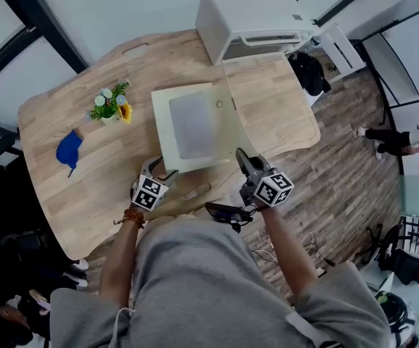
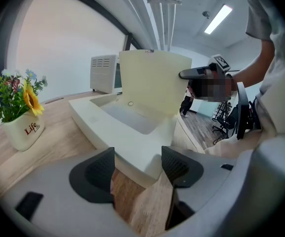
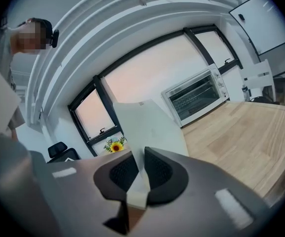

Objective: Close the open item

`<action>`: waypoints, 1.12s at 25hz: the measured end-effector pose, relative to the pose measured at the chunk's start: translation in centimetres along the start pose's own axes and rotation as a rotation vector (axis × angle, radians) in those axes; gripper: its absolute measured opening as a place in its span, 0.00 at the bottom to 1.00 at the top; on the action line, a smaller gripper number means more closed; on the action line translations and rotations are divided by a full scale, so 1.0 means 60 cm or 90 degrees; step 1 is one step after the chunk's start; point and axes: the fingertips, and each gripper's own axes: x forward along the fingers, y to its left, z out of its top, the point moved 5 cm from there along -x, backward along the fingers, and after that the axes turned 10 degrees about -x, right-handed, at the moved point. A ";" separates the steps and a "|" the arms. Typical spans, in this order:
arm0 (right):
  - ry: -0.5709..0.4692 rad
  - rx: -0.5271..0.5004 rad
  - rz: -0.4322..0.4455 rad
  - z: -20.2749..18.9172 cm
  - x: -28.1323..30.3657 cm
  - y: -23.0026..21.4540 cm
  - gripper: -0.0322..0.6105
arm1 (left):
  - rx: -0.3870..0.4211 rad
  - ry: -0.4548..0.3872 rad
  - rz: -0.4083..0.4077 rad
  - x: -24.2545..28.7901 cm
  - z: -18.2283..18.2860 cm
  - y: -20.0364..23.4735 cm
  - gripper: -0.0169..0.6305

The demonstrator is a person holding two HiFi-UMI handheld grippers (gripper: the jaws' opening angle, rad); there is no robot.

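Little of the closing looks done. On the pale wooden table (image 1: 282,107), the flat cream-coloured box (image 2: 113,125) with a grey inner panel sits open just in front of the person. Its cream hinged lid (image 2: 155,80) stands close to upright along the box's right side. The right gripper (image 3: 140,169) has its jaws nearly together, pinching the lid's near edge between the pads. The left gripper (image 2: 137,169), jaws wide and holding nothing, hovers at the box's near corner. What remains, judging from this, is to swing the lid down flat onto the base and then let go.
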 end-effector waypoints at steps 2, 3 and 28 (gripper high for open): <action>0.013 -0.005 0.020 -0.002 0.003 0.005 0.11 | 0.002 0.000 0.002 -0.002 0.002 -0.001 0.47; 0.019 -0.011 0.029 -0.002 0.005 0.007 0.11 | 0.001 0.002 0.001 -0.003 0.003 -0.003 0.47; 0.090 -0.034 0.112 -0.038 0.046 0.054 0.12 | 0.033 -0.006 0.003 -0.003 0.009 -0.008 0.47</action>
